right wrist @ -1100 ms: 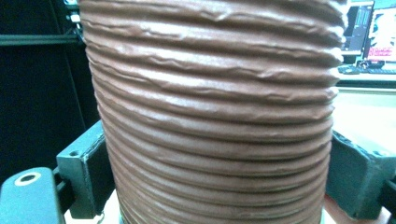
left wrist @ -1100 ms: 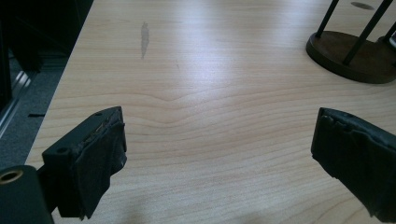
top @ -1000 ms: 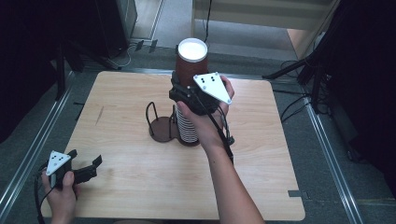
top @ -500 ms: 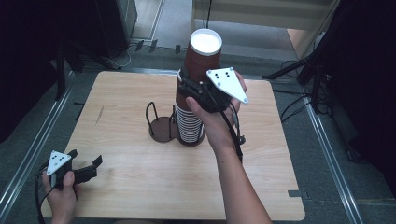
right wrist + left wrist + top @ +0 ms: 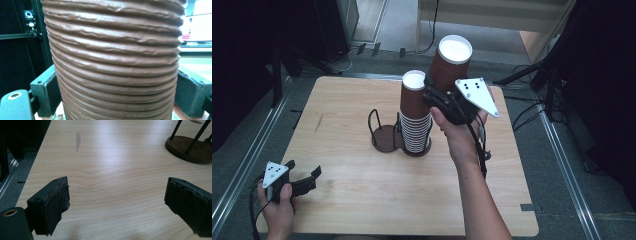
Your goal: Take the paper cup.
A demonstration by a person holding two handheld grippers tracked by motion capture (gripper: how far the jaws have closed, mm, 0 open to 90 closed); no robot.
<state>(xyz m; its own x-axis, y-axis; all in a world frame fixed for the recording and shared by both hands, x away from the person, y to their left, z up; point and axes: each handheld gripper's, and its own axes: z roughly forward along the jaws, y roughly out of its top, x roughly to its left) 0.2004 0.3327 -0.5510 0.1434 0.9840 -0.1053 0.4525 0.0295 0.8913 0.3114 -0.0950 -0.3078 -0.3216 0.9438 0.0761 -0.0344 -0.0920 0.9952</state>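
High view: we hold the right gripper (image 5: 443, 96) above the far middle of the desk (image 5: 362, 200), its jaws closed on a brown ribbed paper cup (image 5: 451, 64) with a white inside, lifted clear and tilted a little, up and to the right of the stack of cups (image 5: 415, 120). That stack stands upright in a dark wire holder (image 5: 387, 136) whose other round base is bare. In the right gripper view the cup's ribbed wall (image 5: 115, 62) sits between both black pads, which press on its sides. Our left gripper (image 5: 299, 183) rests low at the near left corner of the desk; its jaws have just been closing a little, yet they stand apart with only bare wood between them.
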